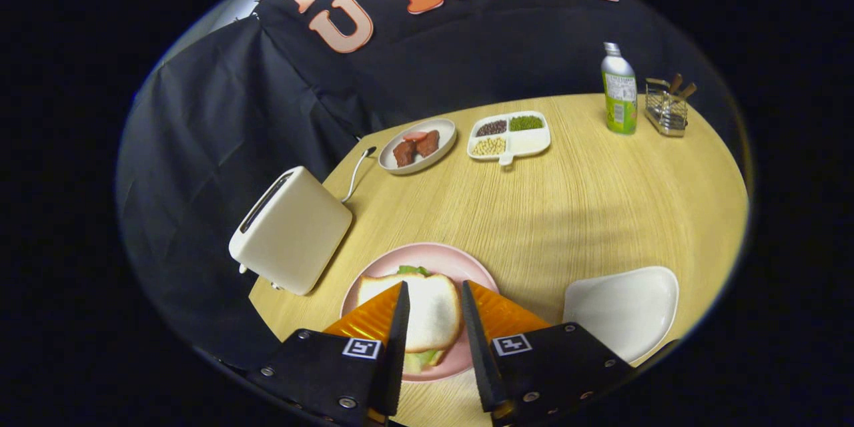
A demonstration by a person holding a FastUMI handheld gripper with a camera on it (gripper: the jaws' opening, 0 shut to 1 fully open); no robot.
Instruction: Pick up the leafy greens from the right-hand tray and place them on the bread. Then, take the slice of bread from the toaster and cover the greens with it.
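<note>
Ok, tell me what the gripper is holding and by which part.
Nothing is held. The gripper is open, its fingers either side of the top bread slice lying on the greens on the pink plate, not pressing it.

1. The wooden table (567, 213) is evenly and warmly lit from above, with no harsh glare on its grain.
2. A soft, broad shadow lies across the table beyond the pink plate (437, 257); what casts it cannot be told.
3. The white toaster (290, 230) and the empty white tray (624, 310) are bright but not blown out.
4. The fisheye bends the table's edge into a curve and tilts the green bottle (619, 90) and wire caddy (666, 110).
5. The gripper (432, 293) is open, its orange fingers (373, 317) catching a sheen; the close black mounts look slightly soft.
6. The black cloth wall swallows the light, its folds barely showing.
</note>
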